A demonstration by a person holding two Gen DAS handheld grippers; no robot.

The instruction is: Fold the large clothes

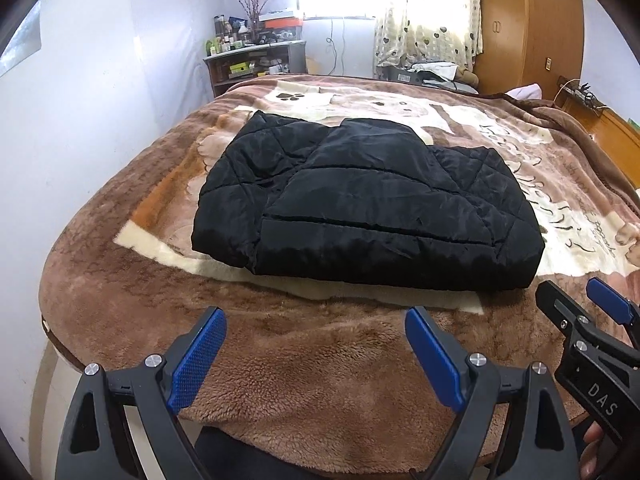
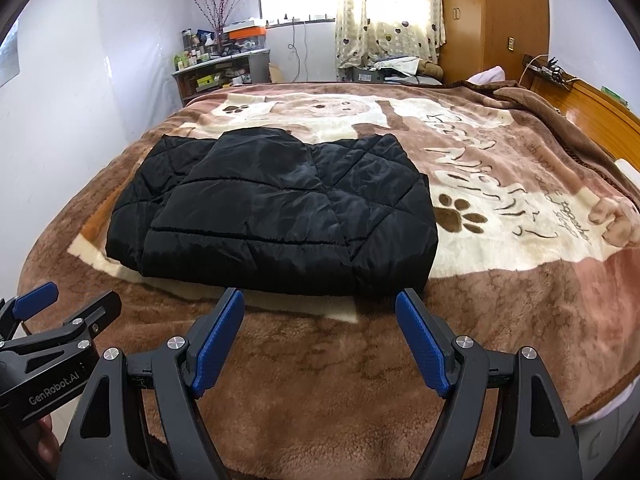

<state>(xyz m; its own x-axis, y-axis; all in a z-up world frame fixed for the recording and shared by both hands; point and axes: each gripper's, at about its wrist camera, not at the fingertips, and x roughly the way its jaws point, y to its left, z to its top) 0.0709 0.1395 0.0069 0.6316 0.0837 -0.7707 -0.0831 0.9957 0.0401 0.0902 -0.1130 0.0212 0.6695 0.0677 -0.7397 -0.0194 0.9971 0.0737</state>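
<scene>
Over on the left stands a cluttered shelf (image 1: 256, 60) against the pale wall, with bare twigs sticking up from it, and the bed takes up the rest of the room under a plush brown blanket (image 1: 320, 360) printed with puppies and paw marks. The left gripper (image 1: 316, 320) hangs above the near edge of that blanket, its blue pads spread wide with nothing between them. Beyond it, in the middle of the bed, lies the black quilted jacket (image 1: 360, 208), already gathered into a squarish bundle with a panel laid across the top and a thick rolled edge facing this way. From where I stand it looks puffy and light, soft all through, with a slick, shiny shell that would likely slide on itself and spring back open if let go carelessly. I'd judge the best hold is on the near corners of that thick front edge, pinching all the layers together, not the top panel alone. The right gripper (image 2: 320, 298) hovers just short of the bundle's near right part, jaws also well apart and empty, not touching the cloth. Farther right are the heart-patterned curtain (image 2: 384, 20) and the wooden wardrobe (image 2: 500, 20)
</scene>
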